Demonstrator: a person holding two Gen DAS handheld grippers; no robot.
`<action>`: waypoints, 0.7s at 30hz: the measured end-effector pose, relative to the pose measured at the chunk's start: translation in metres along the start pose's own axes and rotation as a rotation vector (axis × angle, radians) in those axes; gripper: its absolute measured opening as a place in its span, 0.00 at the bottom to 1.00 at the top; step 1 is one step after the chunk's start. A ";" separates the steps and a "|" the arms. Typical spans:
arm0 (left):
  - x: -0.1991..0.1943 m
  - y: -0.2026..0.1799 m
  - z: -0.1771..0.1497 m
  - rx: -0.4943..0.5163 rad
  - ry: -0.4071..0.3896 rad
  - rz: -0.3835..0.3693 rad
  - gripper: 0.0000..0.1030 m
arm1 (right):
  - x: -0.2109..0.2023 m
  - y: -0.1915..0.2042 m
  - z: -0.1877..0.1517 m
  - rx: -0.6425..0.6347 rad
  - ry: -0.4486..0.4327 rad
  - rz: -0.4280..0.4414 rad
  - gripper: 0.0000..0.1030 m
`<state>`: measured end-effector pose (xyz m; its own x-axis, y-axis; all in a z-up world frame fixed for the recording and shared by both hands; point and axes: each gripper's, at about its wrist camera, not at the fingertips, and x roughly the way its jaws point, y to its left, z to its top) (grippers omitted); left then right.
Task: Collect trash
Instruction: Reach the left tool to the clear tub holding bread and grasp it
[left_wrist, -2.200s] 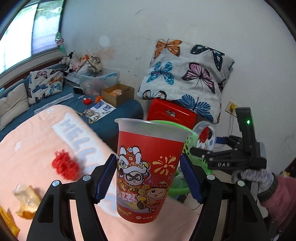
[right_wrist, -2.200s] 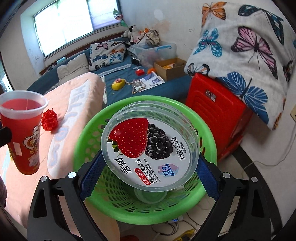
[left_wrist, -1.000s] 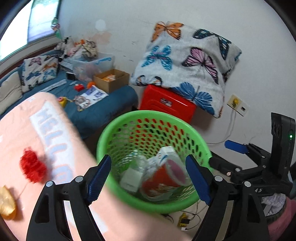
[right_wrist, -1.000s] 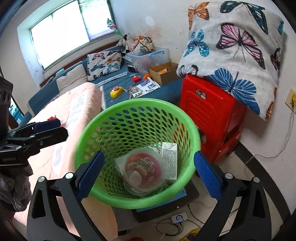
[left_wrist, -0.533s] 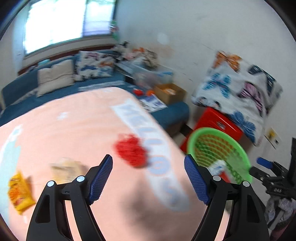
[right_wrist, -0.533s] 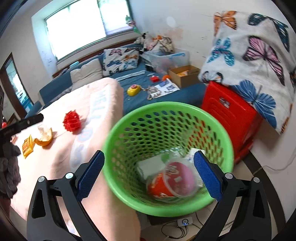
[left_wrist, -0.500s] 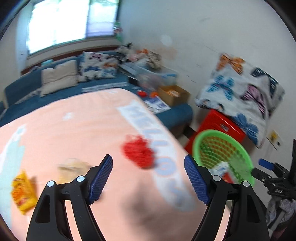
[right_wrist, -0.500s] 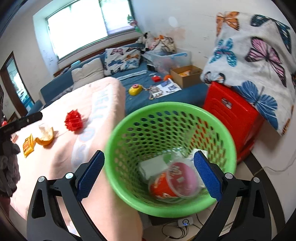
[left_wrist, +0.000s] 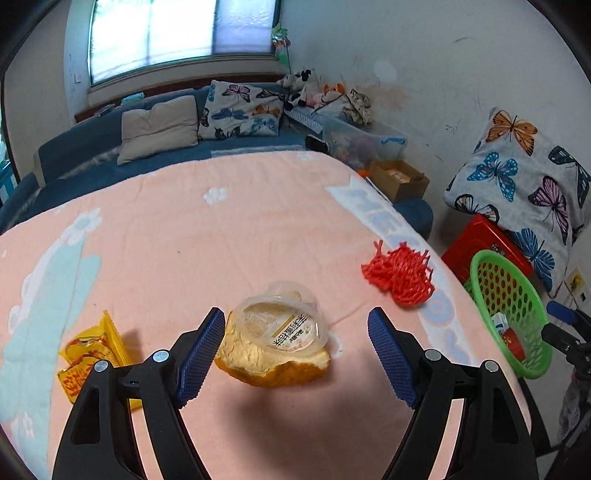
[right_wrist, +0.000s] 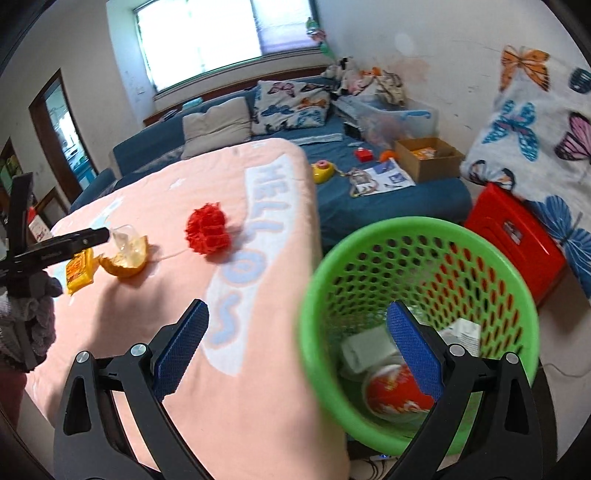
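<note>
My left gripper (left_wrist: 295, 354) hangs open over the pink blanket (left_wrist: 177, 243). Between its blue pads, untouched, lies a clear plastic cup on an orange peel-like scrap (left_wrist: 275, 345). A yellow snack wrapper (left_wrist: 92, 354) lies to its left and a red mesh bundle (left_wrist: 399, 277) to its right. My right gripper (right_wrist: 297, 350) is open and empty, above the bed's edge and the green basket (right_wrist: 406, 225). Inside the basket lie a red cup (right_wrist: 395, 391) and a white carton (right_wrist: 365, 350). The right wrist view also shows the left gripper (right_wrist: 98, 234) by the clear cup (right_wrist: 125, 254).
The green basket (left_wrist: 484, 258) stands off the bed's right edge, beside a red stool (right_wrist: 517, 229) and a butterfly cushion (left_wrist: 524, 184). A blue sofa bed (right_wrist: 369, 199) with toys, papers and a cardboard box (right_wrist: 428, 155) runs behind. A gloved hand (right_wrist: 26, 317) holds the left gripper.
The red cup and the yoghurt tub, held two seconds ago, now lie in the basket. The left gripper swung from the basket to over the bed litter; the right gripper shifted left.
</note>
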<state>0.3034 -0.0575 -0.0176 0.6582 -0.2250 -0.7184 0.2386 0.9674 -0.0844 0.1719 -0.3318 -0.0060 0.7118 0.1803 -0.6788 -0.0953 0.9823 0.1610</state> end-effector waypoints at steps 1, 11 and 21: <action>0.003 0.000 0.000 0.012 0.004 0.008 0.75 | 0.002 0.004 0.001 -0.007 0.001 0.003 0.93; 0.025 0.001 -0.004 0.038 0.038 0.008 0.75 | 0.023 0.037 0.012 -0.056 0.023 0.041 0.93; 0.037 0.004 -0.004 0.051 0.048 0.026 0.64 | 0.041 0.048 0.013 -0.072 0.053 0.055 0.93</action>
<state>0.3256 -0.0613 -0.0475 0.6302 -0.1928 -0.7521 0.2586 0.9655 -0.0308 0.2052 -0.2778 -0.0170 0.6666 0.2350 -0.7074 -0.1848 0.9715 0.1486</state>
